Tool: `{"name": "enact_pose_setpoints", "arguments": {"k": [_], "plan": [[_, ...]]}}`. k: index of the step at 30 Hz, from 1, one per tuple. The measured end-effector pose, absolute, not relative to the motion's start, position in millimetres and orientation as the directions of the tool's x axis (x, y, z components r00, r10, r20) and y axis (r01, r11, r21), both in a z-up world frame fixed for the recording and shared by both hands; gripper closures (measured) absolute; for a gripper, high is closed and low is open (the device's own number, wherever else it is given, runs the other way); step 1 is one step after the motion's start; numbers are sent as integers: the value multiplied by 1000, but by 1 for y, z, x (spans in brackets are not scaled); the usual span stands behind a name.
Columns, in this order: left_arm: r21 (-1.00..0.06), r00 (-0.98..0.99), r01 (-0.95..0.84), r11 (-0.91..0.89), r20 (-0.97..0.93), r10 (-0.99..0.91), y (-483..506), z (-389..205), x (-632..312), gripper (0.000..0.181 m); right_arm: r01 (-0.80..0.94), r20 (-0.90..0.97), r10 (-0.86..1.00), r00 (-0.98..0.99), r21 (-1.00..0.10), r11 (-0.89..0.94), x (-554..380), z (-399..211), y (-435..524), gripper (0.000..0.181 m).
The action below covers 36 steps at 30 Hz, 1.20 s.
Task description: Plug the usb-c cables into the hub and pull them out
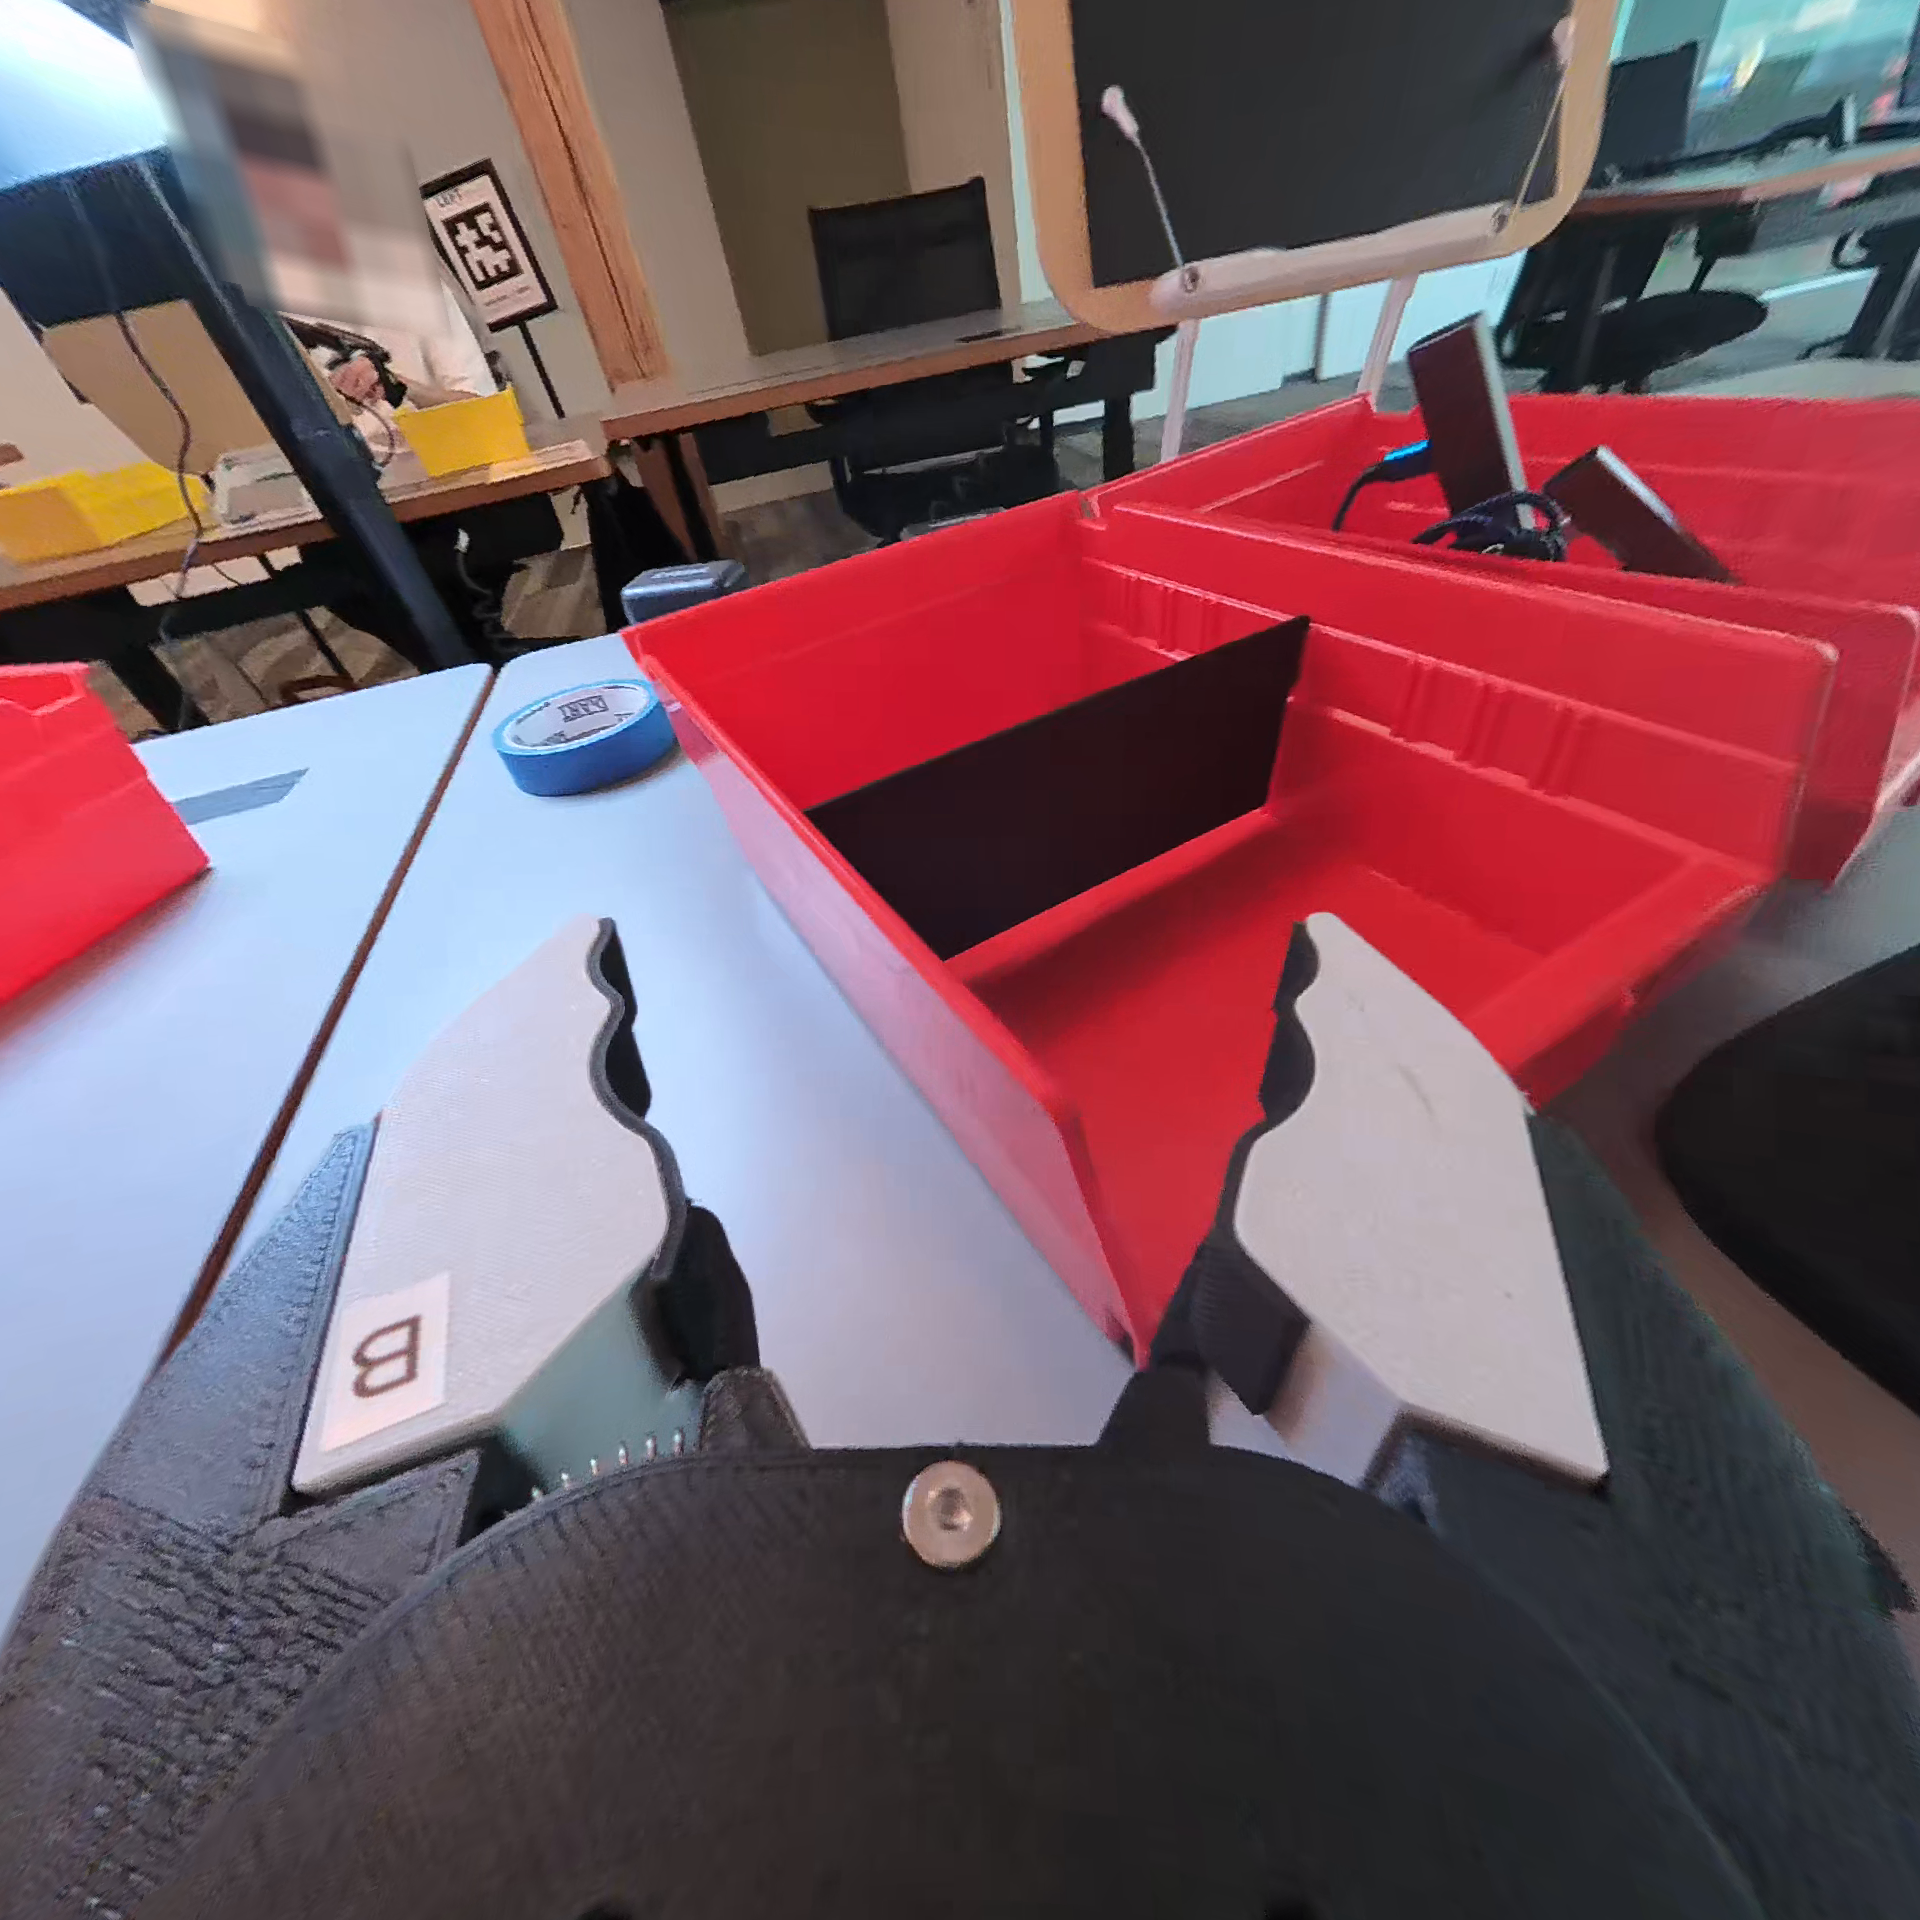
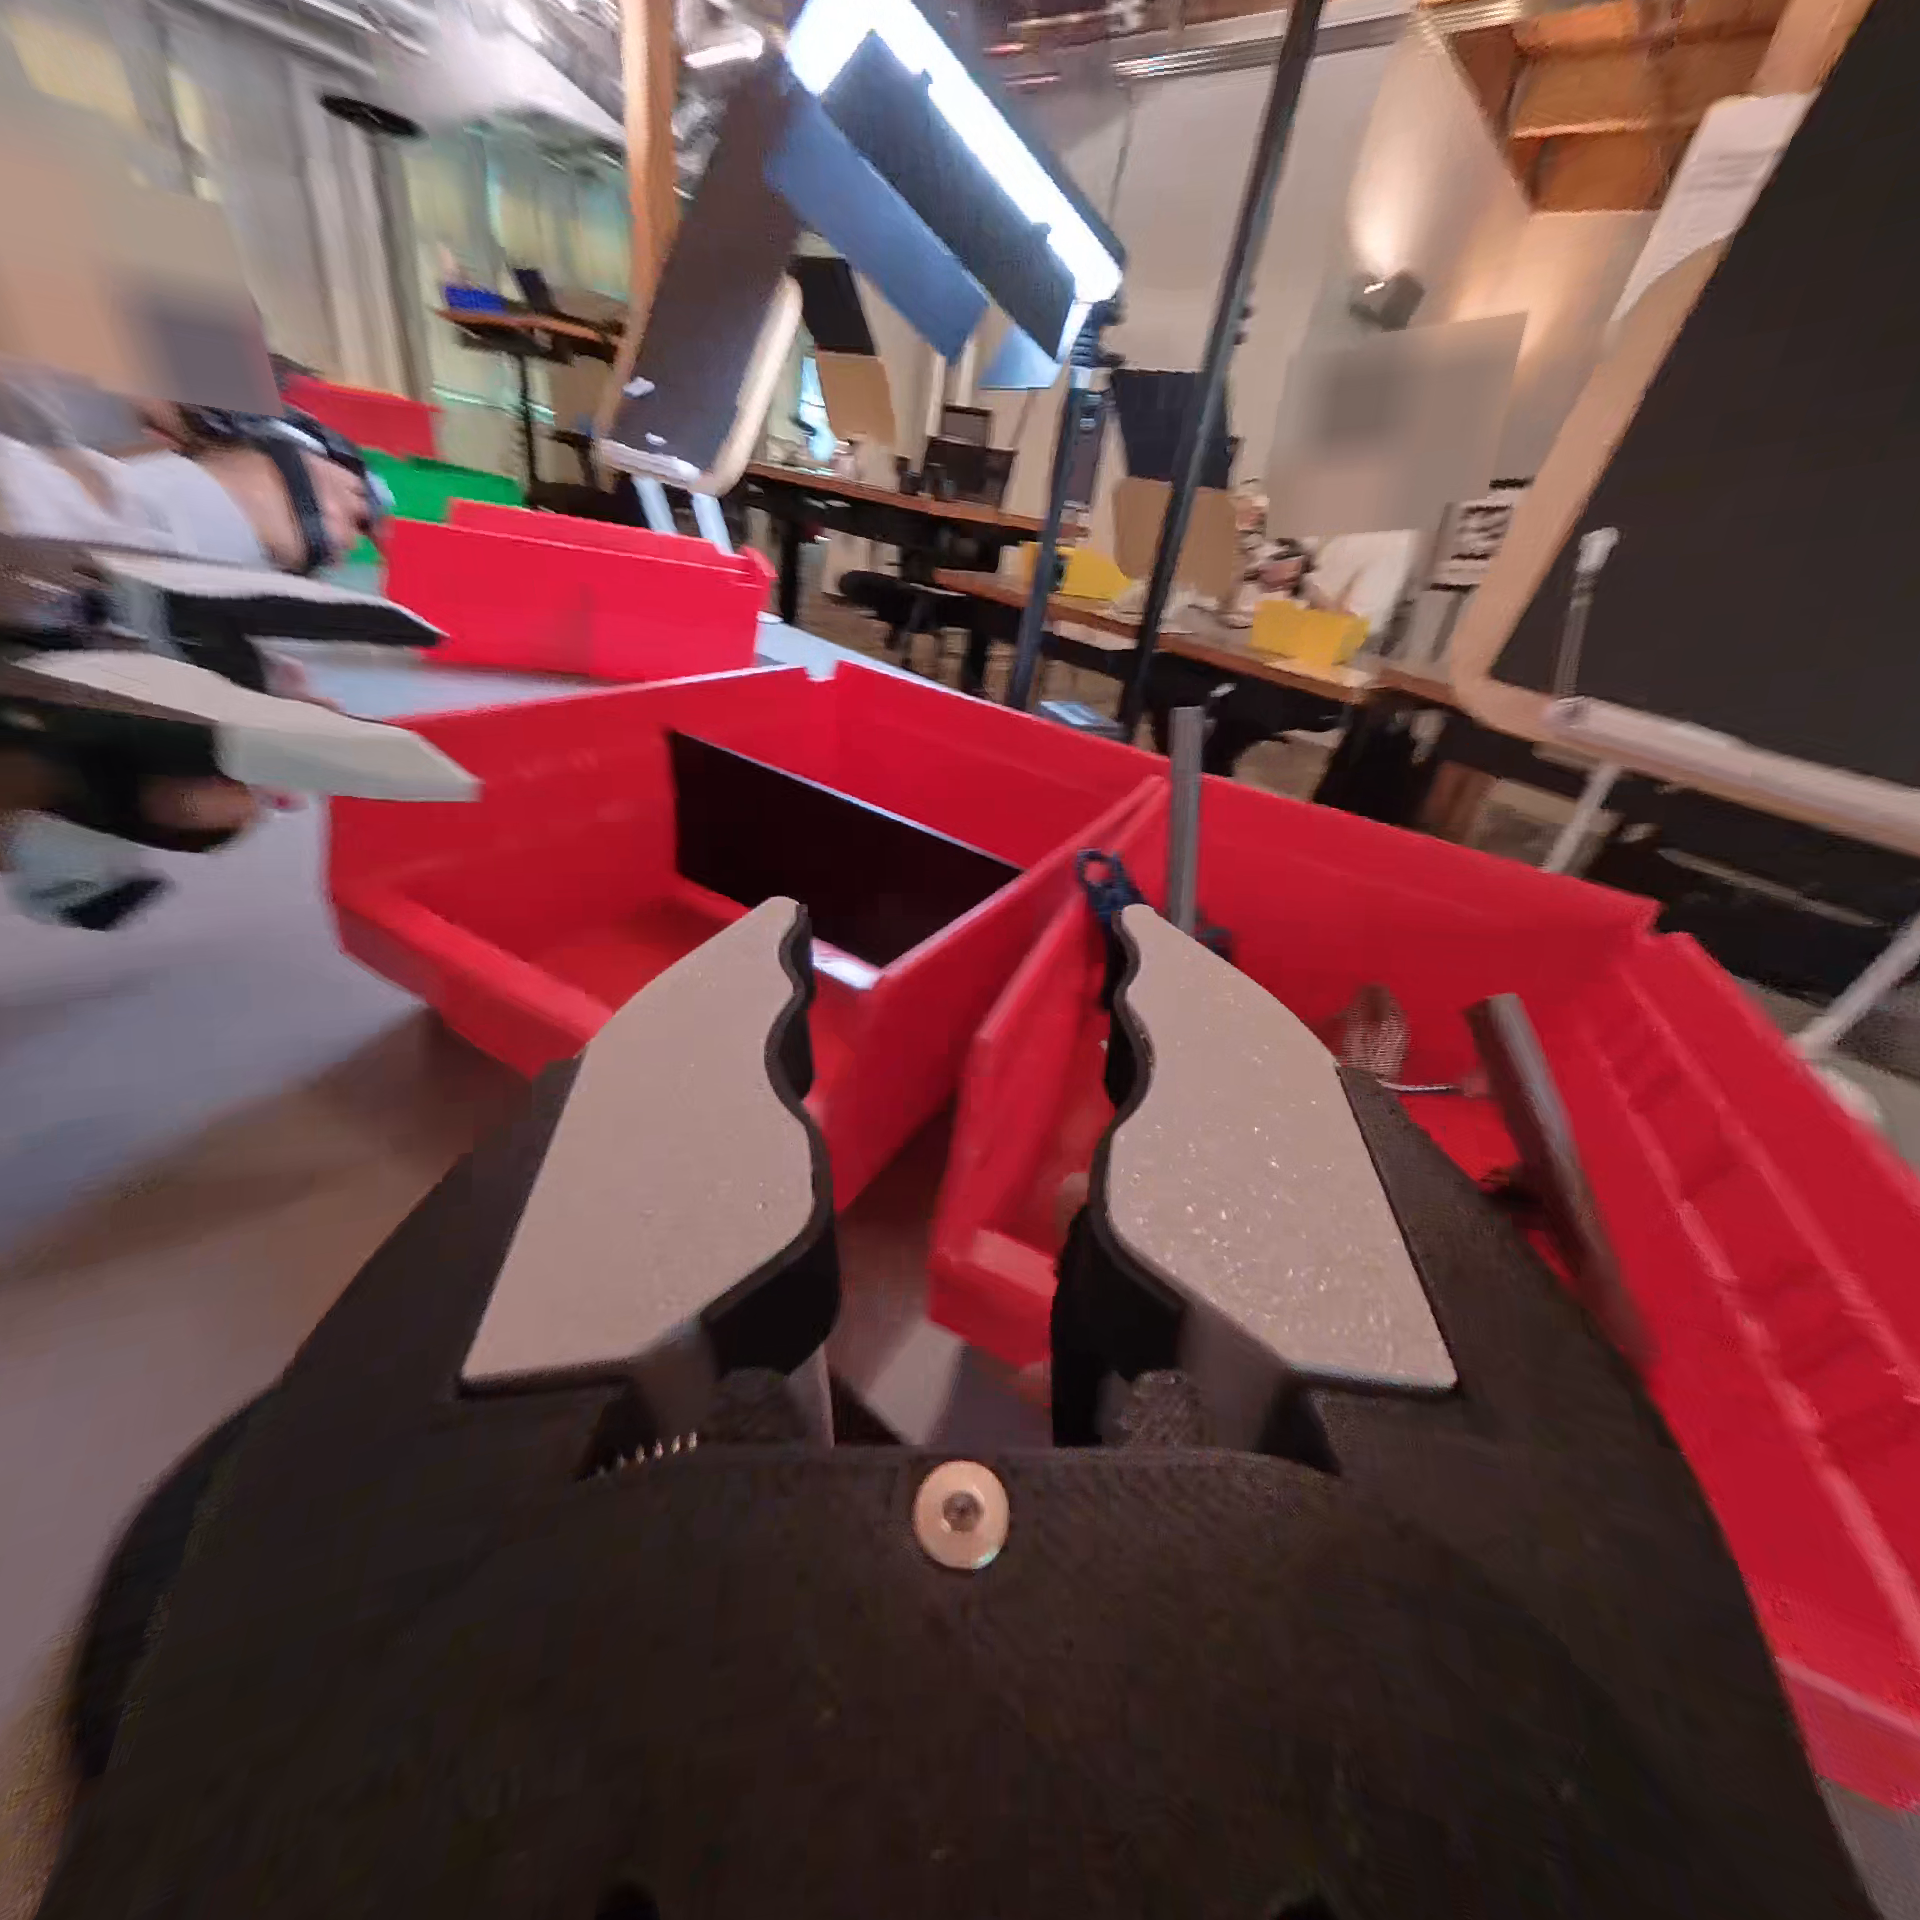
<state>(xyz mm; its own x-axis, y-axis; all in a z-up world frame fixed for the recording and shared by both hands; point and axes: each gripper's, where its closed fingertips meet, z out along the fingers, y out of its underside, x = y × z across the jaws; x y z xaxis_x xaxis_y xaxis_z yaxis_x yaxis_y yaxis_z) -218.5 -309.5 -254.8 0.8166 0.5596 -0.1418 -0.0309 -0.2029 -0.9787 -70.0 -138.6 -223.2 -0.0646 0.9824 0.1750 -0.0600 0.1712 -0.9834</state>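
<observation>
Left gripper (image 1: 956, 940) spread wide over red bin (image 1: 1195, 1049) with black divider (image 1: 1049, 800); right gripper (image 2: 961, 920) parted, empty, above neighbouring bin (image 2: 1714, 1299).

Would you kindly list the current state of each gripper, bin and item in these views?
left gripper: open, empty.
right gripper: open, empty.
near red bin: empty, black divider upright across it.
far red bin: holds two dark hubs and cables.
blue tape roll: lying flat on the table.
</observation>
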Motion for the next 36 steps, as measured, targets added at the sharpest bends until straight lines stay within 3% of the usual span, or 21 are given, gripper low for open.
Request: {"name": "enact_pose_setpoints", "arguments": {"k": [4,8,14,17,19,28,36], "plan": [[-973,843,31,-228,-97,529,-305,-267,-217,71,109,87,979,-185,-988,108,-77,-260,-170,131],[-941,856,77,-329,-107,506,-303,-288,-216,98,203,141,982,-128,-965,165,-90,-272,-165,144],[-922,868,192,-336,-1,497,-296,-302,-214,126,349,225,967,-118,-902,252,-105,-299,-165,158],[-908,830,164,-385,-85,552,-303,-303,-222,150,403,232,966,-112,-878,258,-109,-308,-163,170],[-885,796,95,-456,-208,569,-310,-298,-225,162,390,258,958,-123,-875,286,-109,-306,-166,171],[-842,684,-48,-537,-419,597,-329,-243,-204,164,126,407,912,-58,-903,411,-101,-253,-174,171],[-873,574,-350,-340,-487,658,-289,-153,-156,163,-112,495,854,160,-851,513,-51,-165,-133,173]]}}
